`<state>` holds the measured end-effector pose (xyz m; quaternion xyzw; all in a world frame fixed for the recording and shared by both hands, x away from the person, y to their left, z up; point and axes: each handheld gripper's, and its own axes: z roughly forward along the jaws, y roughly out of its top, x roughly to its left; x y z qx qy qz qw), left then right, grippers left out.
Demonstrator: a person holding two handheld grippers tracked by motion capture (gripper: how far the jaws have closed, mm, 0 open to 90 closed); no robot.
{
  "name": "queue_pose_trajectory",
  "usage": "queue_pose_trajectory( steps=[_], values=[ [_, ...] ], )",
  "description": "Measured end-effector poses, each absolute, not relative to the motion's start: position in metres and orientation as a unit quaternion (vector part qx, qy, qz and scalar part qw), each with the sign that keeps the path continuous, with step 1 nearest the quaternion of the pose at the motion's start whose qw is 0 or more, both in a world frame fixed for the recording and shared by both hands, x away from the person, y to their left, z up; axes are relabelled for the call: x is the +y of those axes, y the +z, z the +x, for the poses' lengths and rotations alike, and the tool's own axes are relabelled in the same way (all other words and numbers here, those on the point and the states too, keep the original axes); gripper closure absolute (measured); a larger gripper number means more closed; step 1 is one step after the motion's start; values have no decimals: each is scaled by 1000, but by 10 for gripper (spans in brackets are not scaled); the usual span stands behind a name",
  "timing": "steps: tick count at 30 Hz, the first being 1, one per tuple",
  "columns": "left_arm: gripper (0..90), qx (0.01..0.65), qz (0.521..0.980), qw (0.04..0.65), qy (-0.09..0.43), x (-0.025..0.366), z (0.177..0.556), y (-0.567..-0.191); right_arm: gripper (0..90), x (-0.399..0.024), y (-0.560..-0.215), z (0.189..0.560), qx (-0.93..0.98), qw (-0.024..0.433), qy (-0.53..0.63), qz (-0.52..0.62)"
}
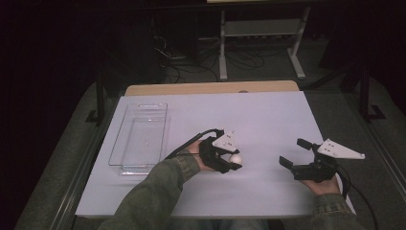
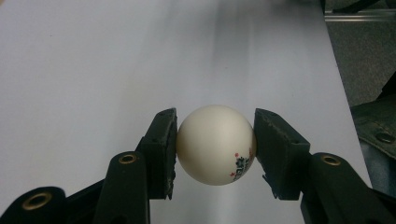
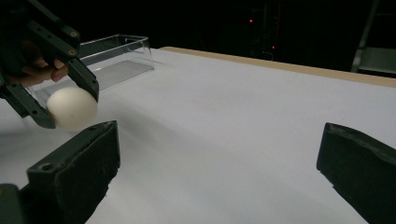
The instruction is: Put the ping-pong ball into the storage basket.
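Observation:
A white ping-pong ball (image 2: 215,144) with a small red and black print sits between the two black pads of my left gripper (image 2: 215,147), which is shut on it. In the high view the left gripper (image 1: 233,160) holds the ball (image 1: 235,157) just above the middle of the white table. The right gripper view shows the same ball (image 3: 71,108) at the left, pinched by the other hand's gripper. My right gripper (image 1: 294,153) rests at the table's right, open wide, nothing between its jaws. Its two black pads (image 3: 79,163) frame bare table.
A clear plastic bin (image 1: 140,136) stands on the left part of the white table (image 1: 268,115), with nothing visible inside. In the right gripper view the bin (image 3: 109,58) lies beyond the ball. Past the table's far wooden edge, cables and a white frame stand on the floor.

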<state>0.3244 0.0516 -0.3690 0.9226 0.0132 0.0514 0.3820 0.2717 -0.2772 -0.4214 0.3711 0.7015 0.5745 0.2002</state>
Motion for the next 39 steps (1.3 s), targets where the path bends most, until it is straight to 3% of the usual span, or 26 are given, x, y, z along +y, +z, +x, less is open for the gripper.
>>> queue_pose_trajectory(
  steps=[39],
  values=[
    [509, 59, 917, 385, 88, 108, 326, -341, 0, -275, -422, 272, 708, 198, 568, 368]
  ],
)
